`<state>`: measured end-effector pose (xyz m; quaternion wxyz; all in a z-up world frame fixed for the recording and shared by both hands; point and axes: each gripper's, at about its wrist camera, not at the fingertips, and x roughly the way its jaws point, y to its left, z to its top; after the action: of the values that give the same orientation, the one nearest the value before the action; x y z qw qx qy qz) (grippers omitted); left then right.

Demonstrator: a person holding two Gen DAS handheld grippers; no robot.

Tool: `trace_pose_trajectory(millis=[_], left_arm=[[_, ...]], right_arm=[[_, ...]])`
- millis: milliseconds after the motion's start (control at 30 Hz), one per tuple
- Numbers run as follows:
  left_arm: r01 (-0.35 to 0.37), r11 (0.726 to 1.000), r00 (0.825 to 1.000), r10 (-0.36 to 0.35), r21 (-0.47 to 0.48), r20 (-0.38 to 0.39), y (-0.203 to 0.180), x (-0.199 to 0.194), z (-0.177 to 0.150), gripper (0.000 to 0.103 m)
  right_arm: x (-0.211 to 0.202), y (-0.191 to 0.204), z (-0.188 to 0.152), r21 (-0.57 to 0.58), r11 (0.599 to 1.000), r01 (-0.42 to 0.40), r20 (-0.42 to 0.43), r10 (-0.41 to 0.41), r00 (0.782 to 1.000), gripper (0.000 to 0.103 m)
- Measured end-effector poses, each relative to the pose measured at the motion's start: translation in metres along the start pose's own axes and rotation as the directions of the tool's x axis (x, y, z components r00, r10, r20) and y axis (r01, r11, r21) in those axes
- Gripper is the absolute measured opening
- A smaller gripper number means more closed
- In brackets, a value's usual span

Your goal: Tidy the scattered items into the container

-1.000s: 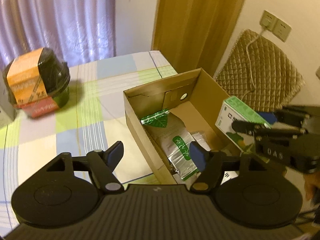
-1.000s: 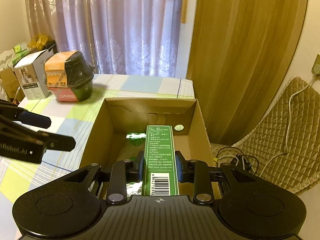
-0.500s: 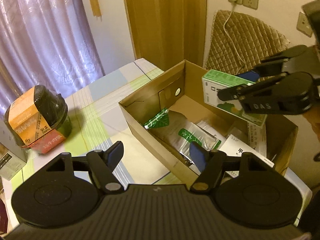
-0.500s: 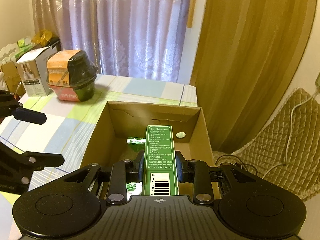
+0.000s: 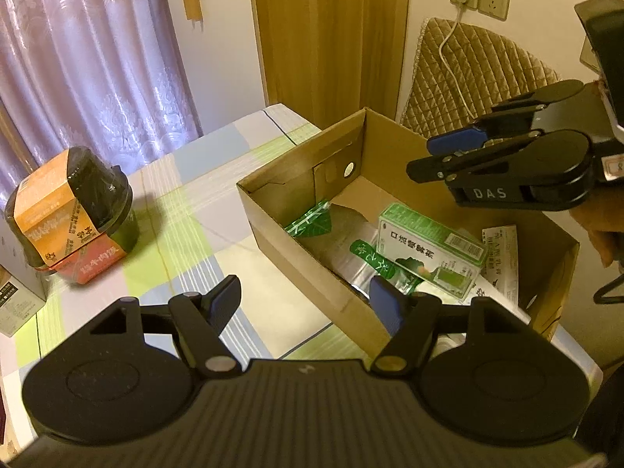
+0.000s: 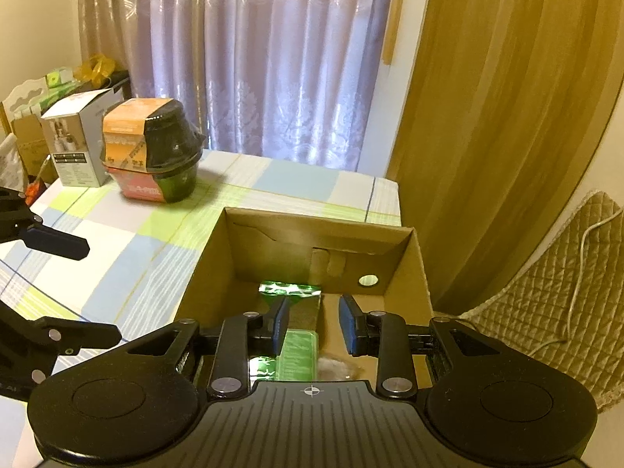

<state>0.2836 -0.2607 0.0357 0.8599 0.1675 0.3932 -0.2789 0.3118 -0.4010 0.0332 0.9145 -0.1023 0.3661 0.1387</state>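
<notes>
Above the cardboard box, right hand-held gripper parted, empty, green box apparently lying inside; left hand-held gripper wide, empty

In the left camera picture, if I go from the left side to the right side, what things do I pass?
Black bowl → cardboard box → green carton → right gripper.

Left gripper, right gripper; both agape
</notes>
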Motion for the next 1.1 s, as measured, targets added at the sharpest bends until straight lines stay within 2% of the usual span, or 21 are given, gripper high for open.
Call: trace_pose_trajectory(millis=[233, 500, 533, 567, 600, 733, 900, 1067, 1100], left_arm=[[0.003, 1.0, 1.0, -0.003, -0.009, 0.001, 0.0, -0.006, -0.003, 0.068], [0.001, 0.999, 1.0, 0.0, -0.035, 0.009, -0.003, -0.024, -0.013, 0.071], [0.003, 0.999, 1.0, -0.003, -0.039, 0.008, -0.004, -0.027, -0.016, 0.072], [0.005, 0.999, 1.0, -0.004, -0.041, 0.009, -0.005, -0.03, -0.018, 0.072], [0.006, 0.999, 1.0, -0.005, -0.044, 0.012, -0.007, -0.034, -0.021, 0.073], [0.012, 0.997, 1.0, -0.01, -0.074, 0.025, -0.012, -0.05, -0.033, 0.075], [0.023, 0.992, 0.999, -0.018, -0.124, 0.036, -0.021, -0.069, -0.049, 0.078], [-0.001, 0.986, 0.998, 0.011, -0.164, 0.054, -0.036, -0.089, -0.064, 0.1], [-0.013, 0.985, 0.998, 0.022, -0.172, 0.054, -0.039, -0.093, -0.065, 0.102]], right_arm=[[-0.009, -0.002, -0.003, 0.016, 1.0, 0.01, -0.009, -0.01, 1.0, 0.034], [-0.038, -0.005, -0.013, 0.042, 0.999, 0.016, -0.009, -0.016, 1.0, 0.036], [-0.042, -0.005, -0.015, 0.047, 0.999, 0.016, -0.009, -0.016, 1.0, 0.067], [-0.047, -0.006, -0.018, 0.051, 0.998, 0.024, -0.003, -0.024, 1.0, 0.085], [-0.055, -0.005, -0.022, 0.053, 0.998, 0.038, 0.016, -0.039, 0.999, 0.094], [-0.079, -0.007, -0.035, 0.088, 0.996, 0.034, 0.03, -0.036, 0.999, 0.094], [-0.103, 0.001, -0.057, 0.1, 0.995, 0.022, -0.002, -0.022, 1.0, 0.094], [-0.124, 0.012, -0.074, 0.125, 0.992, 0.008, -0.026, -0.005, 1.0, 0.094], [-0.129, 0.014, -0.077, 0.138, 0.99, 0.004, -0.031, 0.0, 1.0, 0.094]])
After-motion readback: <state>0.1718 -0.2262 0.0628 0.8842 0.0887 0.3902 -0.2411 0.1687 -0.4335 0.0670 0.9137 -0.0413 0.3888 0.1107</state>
